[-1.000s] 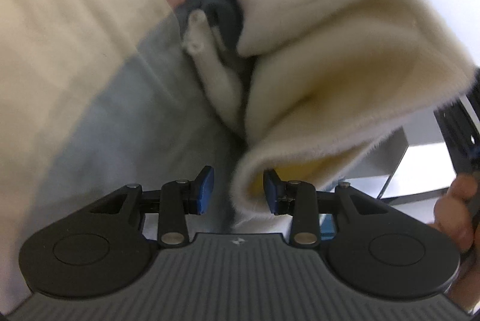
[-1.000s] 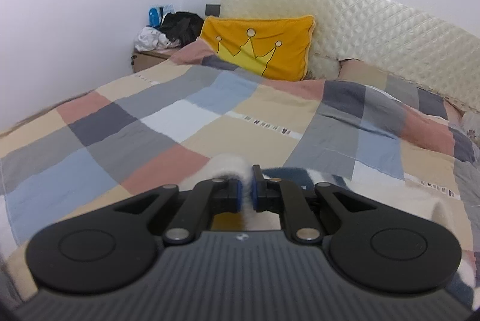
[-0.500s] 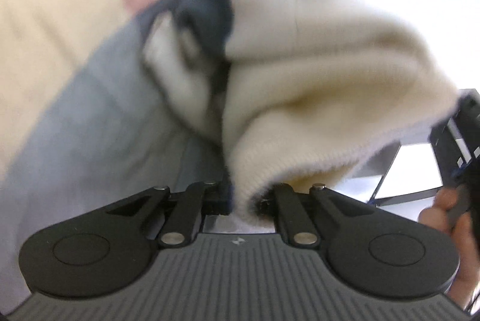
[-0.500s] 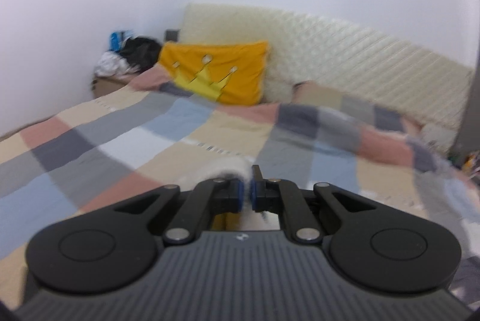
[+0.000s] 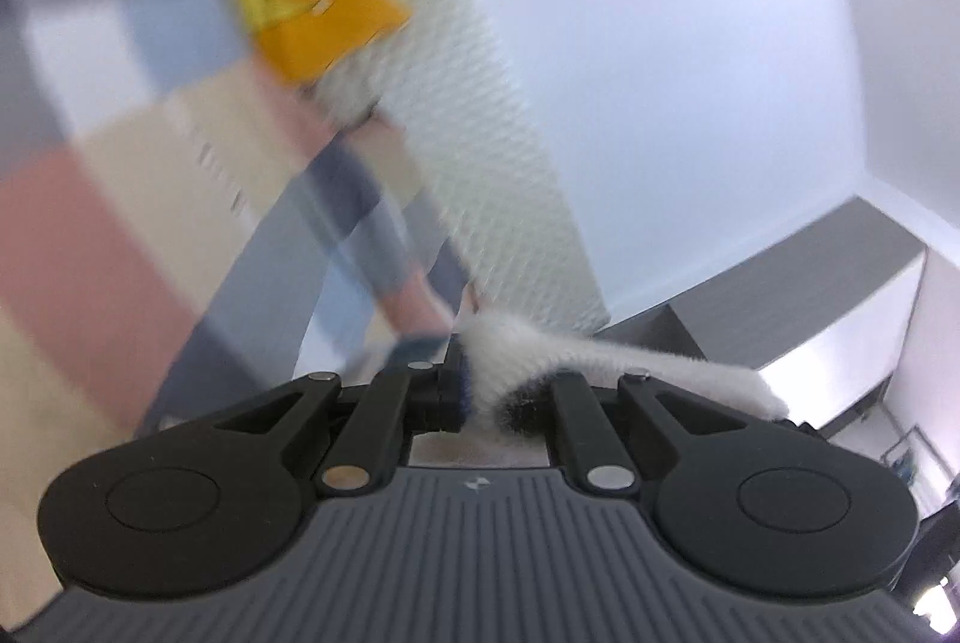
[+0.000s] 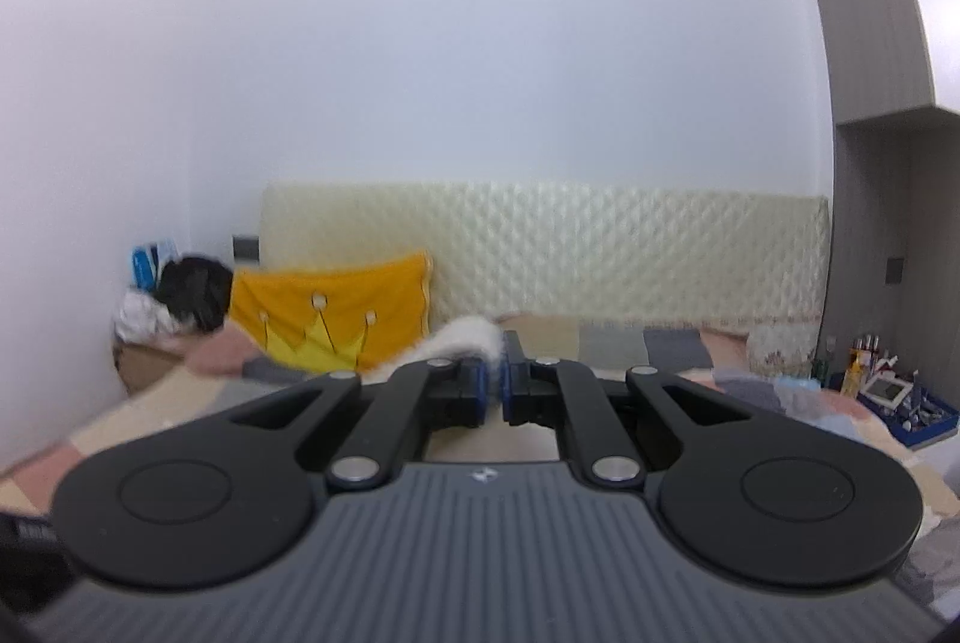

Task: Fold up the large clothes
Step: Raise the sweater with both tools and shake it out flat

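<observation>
Both claws, left [image 5: 507,391] & right [image 6: 493,386], clamped on fluffy cream garment [image 5: 600,361], dark lining visible.

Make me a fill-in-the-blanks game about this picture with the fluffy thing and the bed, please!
1. The left gripper is shut on a fluffy ____ garment.
2. The pillow on the bed is yellow-orange with a ____ drawn on it.
3. The right gripper pinches the same fluffy garment, so its jaws are ____.
4. The patchwork bedspread is made of coloured ____.

Missing words: white; crown; shut; squares
</observation>
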